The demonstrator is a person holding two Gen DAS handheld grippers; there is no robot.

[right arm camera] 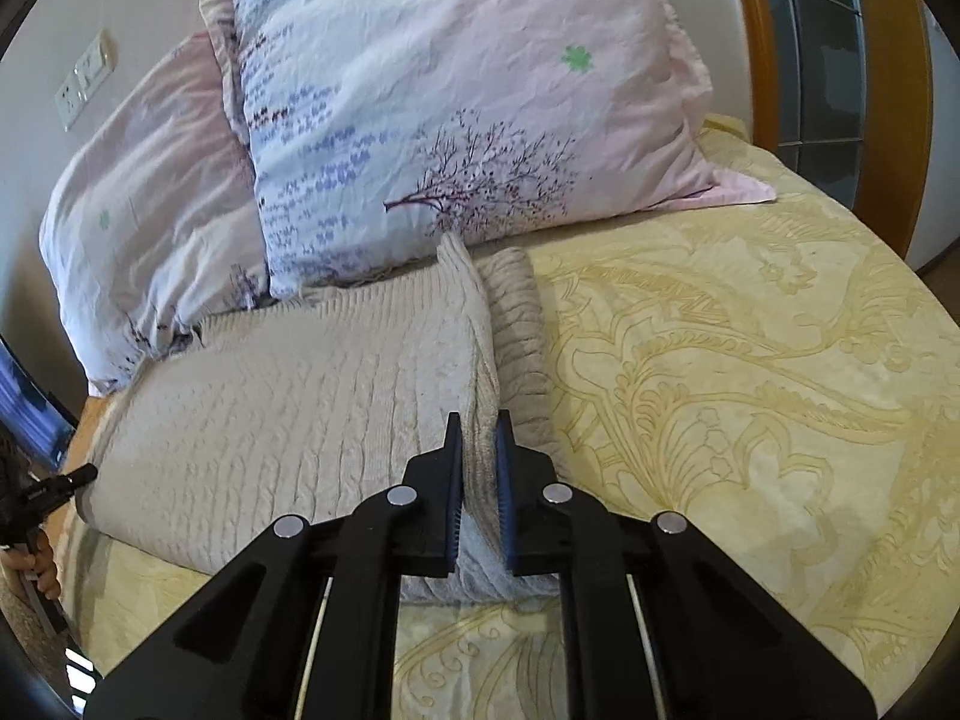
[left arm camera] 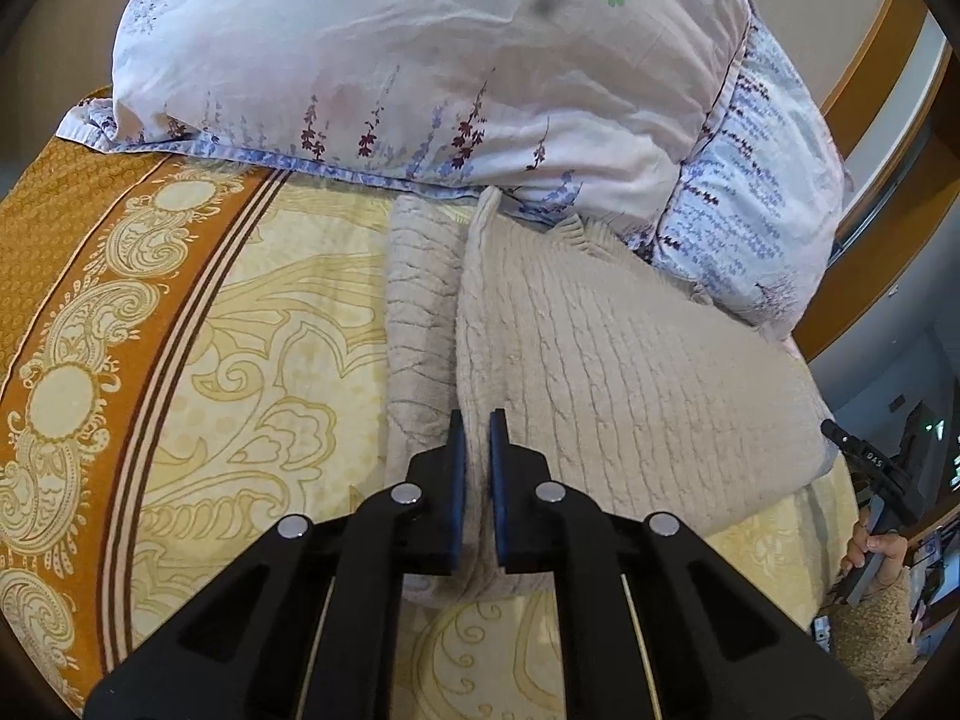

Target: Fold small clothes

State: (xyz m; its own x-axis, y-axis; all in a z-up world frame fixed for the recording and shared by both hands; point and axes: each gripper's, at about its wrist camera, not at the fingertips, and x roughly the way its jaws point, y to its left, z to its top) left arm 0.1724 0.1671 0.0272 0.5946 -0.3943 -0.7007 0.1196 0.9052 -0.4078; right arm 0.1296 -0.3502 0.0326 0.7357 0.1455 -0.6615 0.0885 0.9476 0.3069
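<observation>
Left tongs (left arm camera: 476, 426) and right tongs (right arm camera: 478, 426) pinch beige sweater (left arm camera: 600, 372) edges.

Beige cable-knit sweater (left arm camera: 630, 360); yellow paisley bedspread (right arm camera: 750, 360); pink floral pillows (right arm camera: 450, 120).

ribbed beige knit sweater (left arm camera: 600, 360); matt black plastic gripper (left arm camera: 477, 480); smooth printed bedspread (left arm camera: 240, 360).
</observation>
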